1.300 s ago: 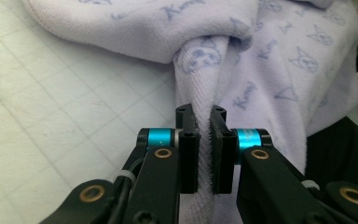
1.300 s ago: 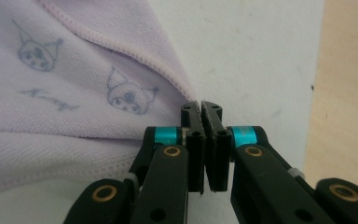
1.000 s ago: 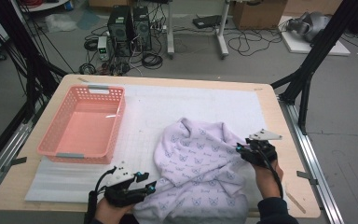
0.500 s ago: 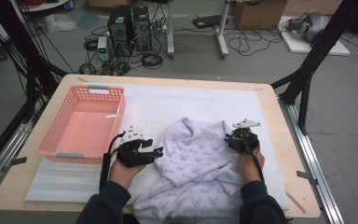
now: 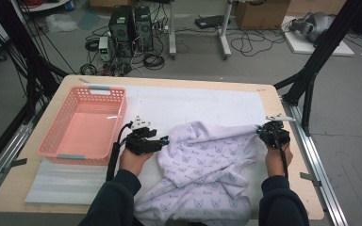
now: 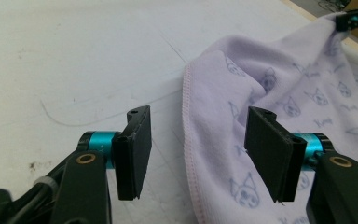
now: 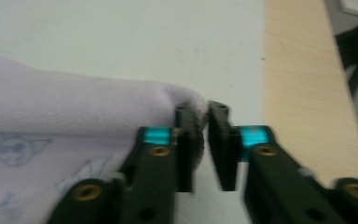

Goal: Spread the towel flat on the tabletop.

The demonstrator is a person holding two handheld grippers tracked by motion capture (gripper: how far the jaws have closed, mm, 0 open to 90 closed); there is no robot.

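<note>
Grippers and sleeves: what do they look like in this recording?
Both the left gripper and the right gripper have flat black jaws on black linkages with teal collars and brass-coloured screws. In the high view, each carries a grey three-cornered plate and trails a black cable. The person wears dark sleeves.

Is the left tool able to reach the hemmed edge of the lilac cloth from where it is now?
Probably yes. The left tool is open, the hemmed edge of the lilac cloth already lies between its jaws, and nothing blocks it.
</note>
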